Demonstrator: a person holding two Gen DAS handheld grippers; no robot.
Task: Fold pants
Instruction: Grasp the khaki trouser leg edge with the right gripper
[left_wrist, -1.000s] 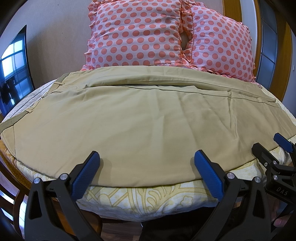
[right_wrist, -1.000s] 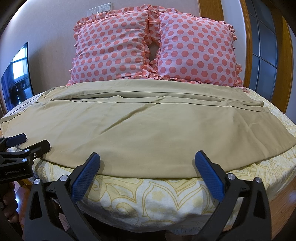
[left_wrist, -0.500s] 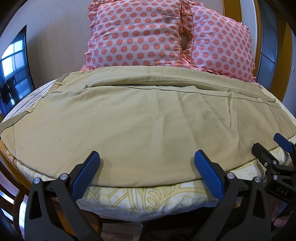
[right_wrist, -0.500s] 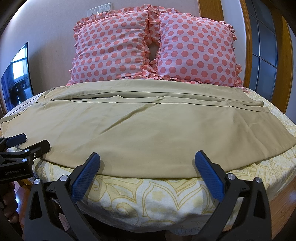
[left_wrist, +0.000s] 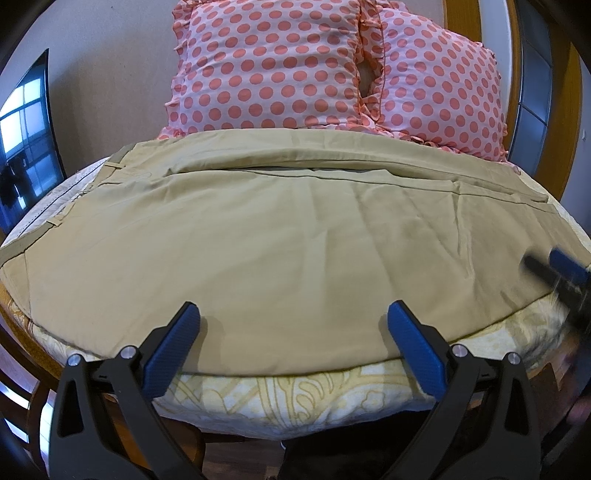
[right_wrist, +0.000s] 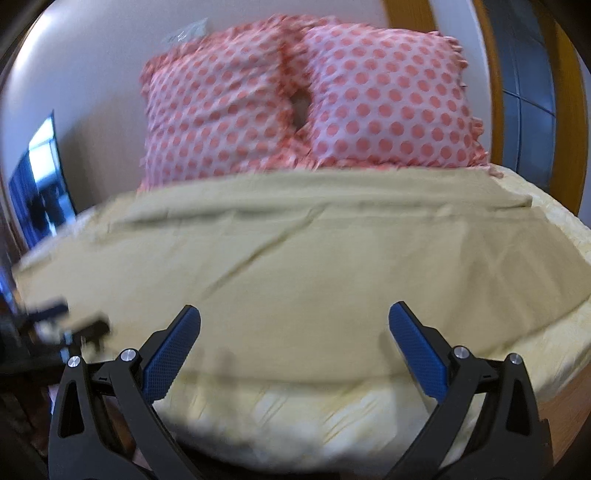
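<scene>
Tan pants (left_wrist: 280, 236) lie spread flat across the bed, waistband at the left, legs running right; they also show in the right wrist view (right_wrist: 314, 266). My left gripper (left_wrist: 293, 325) is open and empty, just above the pants' near edge. My right gripper (right_wrist: 294, 325) is open and empty over the near edge further right; it shows blurred at the right of the left wrist view (left_wrist: 557, 269). The left gripper shows blurred at the left of the right wrist view (right_wrist: 62, 321).
Two pink polka-dot pillows (left_wrist: 273, 70) (right_wrist: 388, 99) stand against the wall behind the pants. The bed has a yellow patterned cover (left_wrist: 280, 398). A dark TV screen (left_wrist: 26, 147) is at the left. A wooden door frame (left_wrist: 569, 122) is at the right.
My right gripper has moved forward and up over the pants' near edge, blurring its view. The left gripper has barely moved. Both stay open.
</scene>
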